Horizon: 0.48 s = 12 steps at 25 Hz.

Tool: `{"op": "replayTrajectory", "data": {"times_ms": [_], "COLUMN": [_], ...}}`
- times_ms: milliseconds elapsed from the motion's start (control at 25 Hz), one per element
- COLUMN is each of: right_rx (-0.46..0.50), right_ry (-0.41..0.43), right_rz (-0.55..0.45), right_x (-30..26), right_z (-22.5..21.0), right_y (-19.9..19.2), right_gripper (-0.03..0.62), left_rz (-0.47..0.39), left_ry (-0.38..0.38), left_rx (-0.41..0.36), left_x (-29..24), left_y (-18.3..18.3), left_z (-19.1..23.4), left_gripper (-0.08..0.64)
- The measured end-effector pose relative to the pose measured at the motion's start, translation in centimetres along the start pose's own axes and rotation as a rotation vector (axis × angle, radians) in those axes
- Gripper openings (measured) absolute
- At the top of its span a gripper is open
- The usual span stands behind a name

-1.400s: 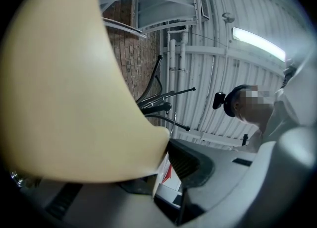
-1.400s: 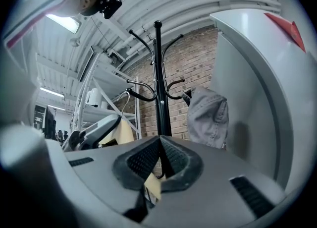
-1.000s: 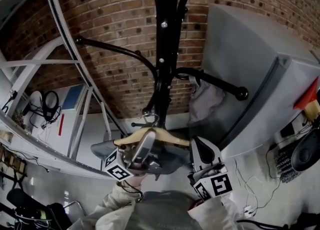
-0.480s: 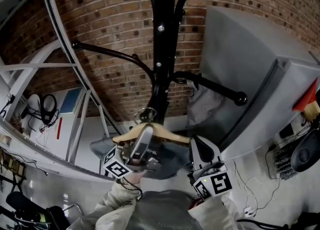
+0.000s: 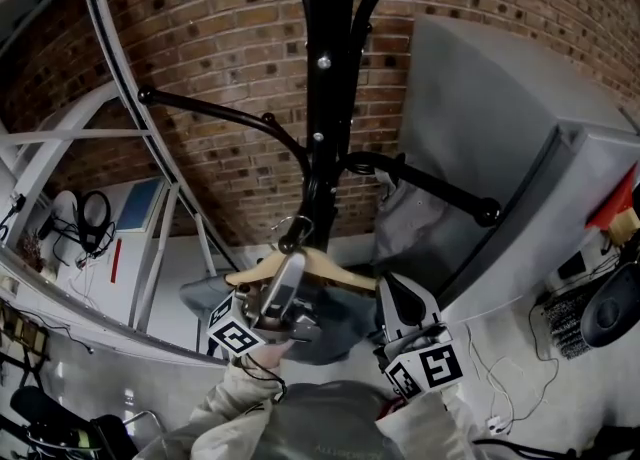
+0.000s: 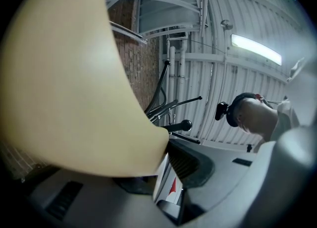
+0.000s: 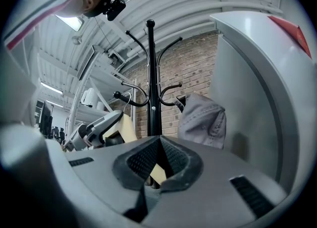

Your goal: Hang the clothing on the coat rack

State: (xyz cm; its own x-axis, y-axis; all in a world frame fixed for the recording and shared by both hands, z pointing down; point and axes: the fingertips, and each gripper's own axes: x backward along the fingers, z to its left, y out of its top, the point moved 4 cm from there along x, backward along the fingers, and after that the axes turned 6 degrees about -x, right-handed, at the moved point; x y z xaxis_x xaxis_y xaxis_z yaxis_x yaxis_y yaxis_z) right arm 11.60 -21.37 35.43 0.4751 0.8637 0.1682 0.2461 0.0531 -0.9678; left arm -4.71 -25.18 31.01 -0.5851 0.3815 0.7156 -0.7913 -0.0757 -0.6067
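The black coat rack (image 5: 330,68) stands against a brick wall, its pole also in the right gripper view (image 7: 150,83). A wooden hanger (image 5: 330,270) carries dark grey clothing (image 5: 335,320) just below the rack's lower pegs. Its metal hook (image 5: 290,231) is up against the knob of a low peg. My left gripper (image 5: 288,276) is shut on the hanger's left half, and the wood (image 6: 69,83) fills the left gripper view. My right gripper (image 5: 396,296) is shut on the hanger's right end, with wood and cloth showing between its jaws (image 7: 156,173).
A second grey garment (image 5: 405,210) hangs on the rack's right peg (image 5: 440,180). A big grey cabinet (image 5: 500,128) stands close on the right. White metal framing (image 5: 110,138) runs along the left. Cables and gear lie on the floor at both sides.
Both grippers have lifted the hanger a little towards the pole. Its hook has come up to the knob of the low peg.
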Motion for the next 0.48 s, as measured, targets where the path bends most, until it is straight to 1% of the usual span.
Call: {"op": "replayTrajectory", "data": {"times_ms": [480], "right_rx": [0.003], "right_ry": [-0.026], "right_rz": [0.01], "right_x": [-0.6], "right_z": [-0.9], "right_y": [-0.5], "right_gripper": [0.023], "left_rz": [0.011], "left_ry": [0.012], "left_rx": [0.037], "left_x": [0.0], "left_y": [-1.0], "left_z": [2.3], "left_gripper": [0.101]}}
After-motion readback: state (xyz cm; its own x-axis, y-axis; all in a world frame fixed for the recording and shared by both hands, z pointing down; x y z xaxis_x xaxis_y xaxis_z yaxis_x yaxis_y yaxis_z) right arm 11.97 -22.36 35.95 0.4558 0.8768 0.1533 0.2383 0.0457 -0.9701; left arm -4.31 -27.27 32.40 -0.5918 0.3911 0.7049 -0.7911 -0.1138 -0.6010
